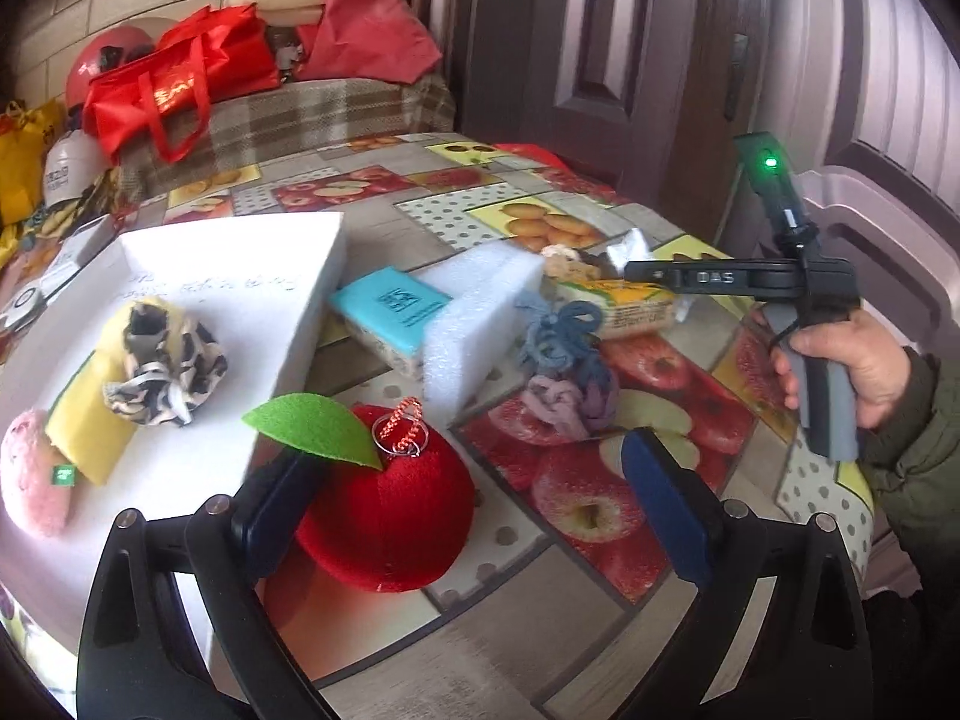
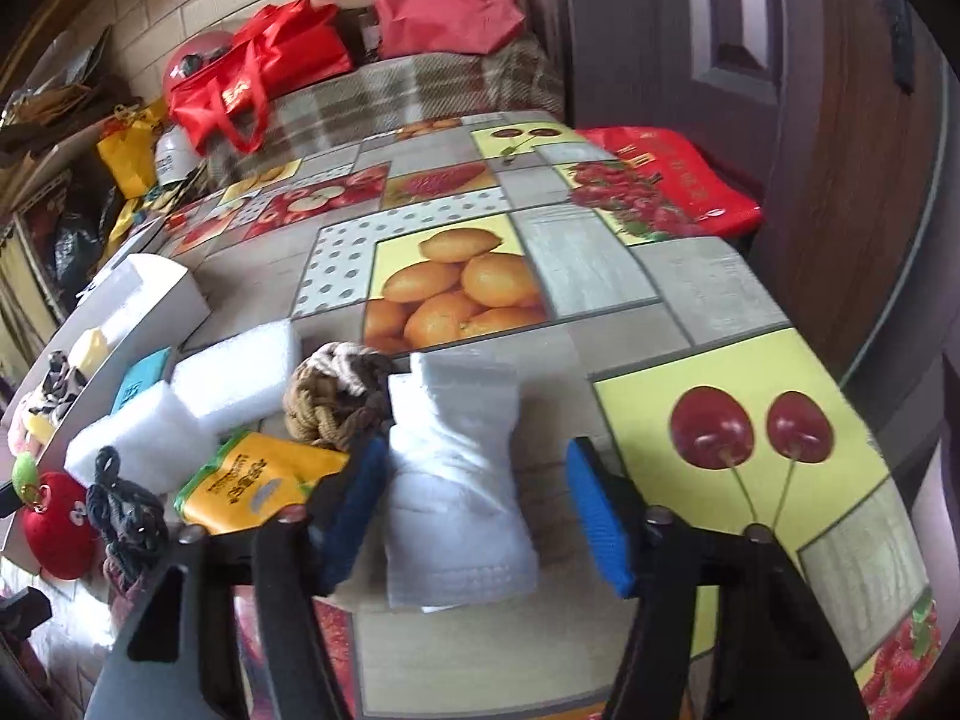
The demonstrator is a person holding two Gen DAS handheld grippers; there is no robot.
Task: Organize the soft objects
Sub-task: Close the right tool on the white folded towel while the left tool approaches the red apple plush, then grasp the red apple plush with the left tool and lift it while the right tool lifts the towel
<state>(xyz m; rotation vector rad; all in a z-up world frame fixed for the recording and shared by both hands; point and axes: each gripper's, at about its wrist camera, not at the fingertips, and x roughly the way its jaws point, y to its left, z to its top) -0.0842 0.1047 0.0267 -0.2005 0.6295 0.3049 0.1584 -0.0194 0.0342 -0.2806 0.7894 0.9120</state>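
Observation:
A red felt apple (image 1: pixel 390 516) with a green leaf lies on the tablecloth between the fingers of my left gripper (image 1: pixel 462 462), which stands open; the apple sits against the left finger and well clear of the right one. In the right wrist view a folded white towel (image 2: pixel 456 480) lies between the blue pads of my right gripper (image 2: pixel 477 462). Its left pad touches the towel and the right pad stands a little apart, so it is open. A white box (image 1: pixel 312 276) at the left holds a pink puff (image 1: pixel 30 480), a yellow sponge (image 1: pixel 90 426) and a zebra scrunchie (image 1: pixel 168 378).
White foam blocks (image 1: pixel 474 324), a blue-topped sponge (image 1: pixel 390 312), knitted yarn bundles (image 1: pixel 564 360), a yellow packet (image 2: pixel 258 480) and a brown braided knot (image 2: pixel 336 396) crowd the table's middle. Red bags (image 1: pixel 180 84) sit on a plaid-covered surface behind. A door stands at the right.

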